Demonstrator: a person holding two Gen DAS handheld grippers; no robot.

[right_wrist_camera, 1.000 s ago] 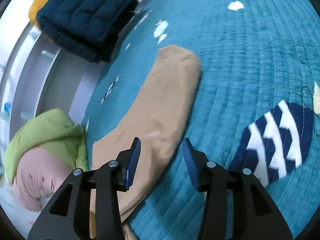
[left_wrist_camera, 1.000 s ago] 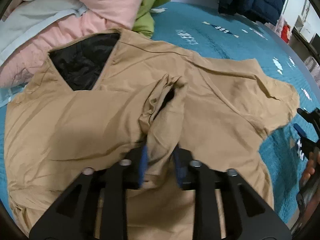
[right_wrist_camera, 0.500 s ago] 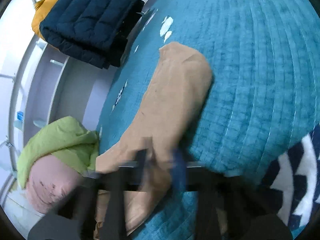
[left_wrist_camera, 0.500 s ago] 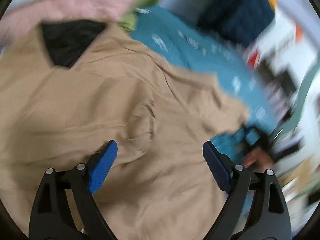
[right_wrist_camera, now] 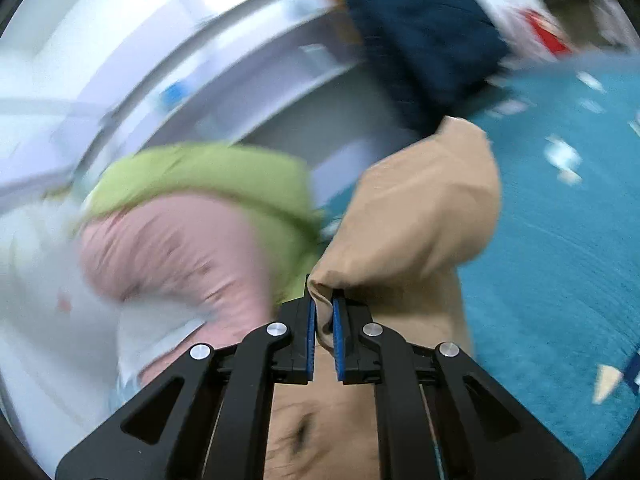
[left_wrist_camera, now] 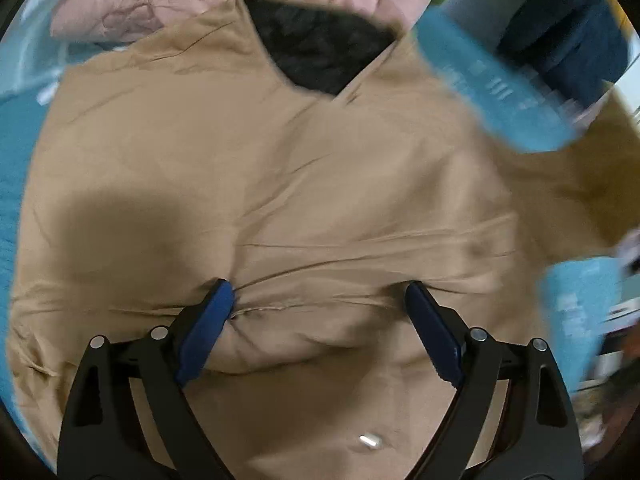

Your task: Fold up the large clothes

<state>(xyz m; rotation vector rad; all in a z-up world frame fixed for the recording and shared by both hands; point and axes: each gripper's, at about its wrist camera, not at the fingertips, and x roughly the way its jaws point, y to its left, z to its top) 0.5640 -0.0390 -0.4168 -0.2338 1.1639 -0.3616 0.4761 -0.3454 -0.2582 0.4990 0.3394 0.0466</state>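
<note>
The tan jacket (left_wrist_camera: 328,184) lies spread and creased on the teal bed, its black lining (left_wrist_camera: 320,50) showing at the open collar, while one sleeve (right_wrist_camera: 420,216) is lifted, bunched and folded over.

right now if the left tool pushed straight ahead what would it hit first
The left tool, open, already presses into the tan jacket; straight on it meets more of that fabric, toward its black lining. Depth is unclear.

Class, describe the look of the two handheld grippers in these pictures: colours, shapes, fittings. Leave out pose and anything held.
The left gripper and right gripper match: matte black frames with triangular cut-outs, round silver pivot bolts, and two fingers faced with ridged blue pads. No cables, markings or sleeves show.
</note>
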